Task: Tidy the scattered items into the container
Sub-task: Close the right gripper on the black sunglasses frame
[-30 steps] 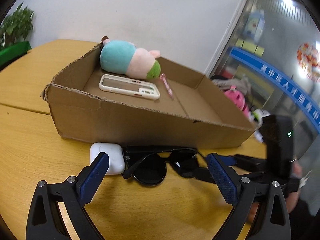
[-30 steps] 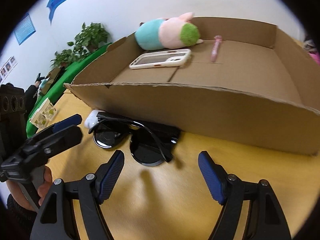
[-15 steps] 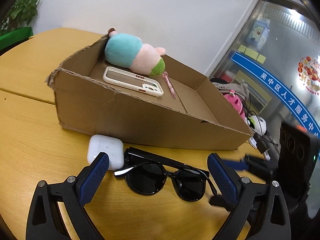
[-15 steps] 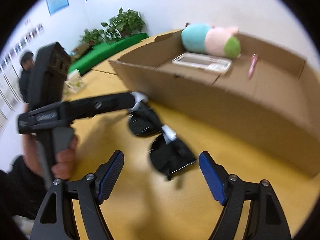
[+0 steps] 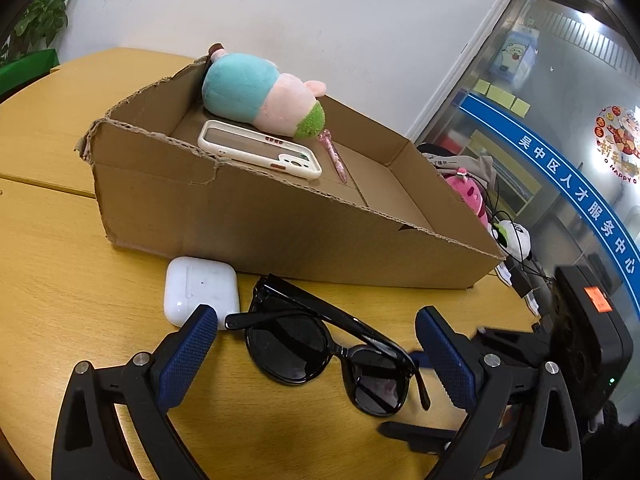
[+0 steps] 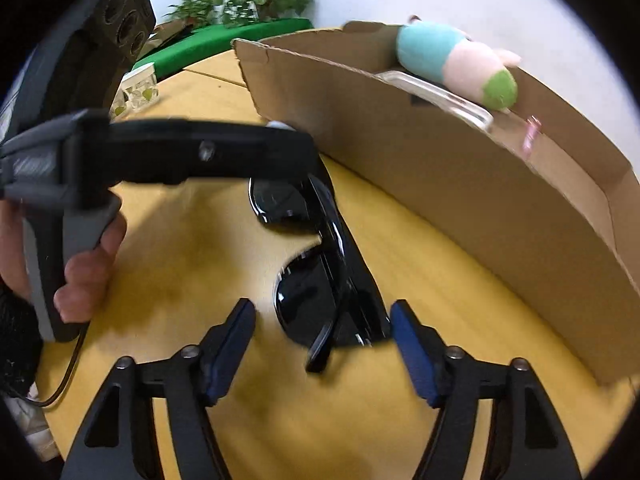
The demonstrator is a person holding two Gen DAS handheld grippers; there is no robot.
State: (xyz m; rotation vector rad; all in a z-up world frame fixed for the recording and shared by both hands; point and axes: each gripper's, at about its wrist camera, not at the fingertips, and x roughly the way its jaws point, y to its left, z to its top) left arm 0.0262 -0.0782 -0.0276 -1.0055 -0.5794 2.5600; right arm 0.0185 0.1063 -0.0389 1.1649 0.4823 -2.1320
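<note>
Black sunglasses [image 5: 328, 352] lie on the wooden table in front of a cardboard box [image 5: 256, 216]. My left gripper [image 5: 316, 354] is open, its blue pads on either side of the sunglasses. My right gripper [image 6: 322, 340] is open around the near end of the sunglasses [image 6: 320, 268]. A white earbud case [image 5: 200, 290] lies beside the glasses, against the box front. The box [image 6: 460, 176] holds a plush toy [image 5: 260, 94], a white phone case [image 5: 260, 148] and a pink pen [image 5: 334, 156].
The right gripper's body [image 5: 576, 344] shows at the right of the left wrist view. The left gripper's body and the hand on it [image 6: 84, 216] fill the left of the right wrist view. Bags and toys [image 5: 480, 200] lie beyond the box. Plants [image 6: 248, 4] stand at the back.
Both grippers have closed in on the sunglasses, which have shifted and turned on the table. The right gripper swung round to the glasses' end. Both stay open.
</note>
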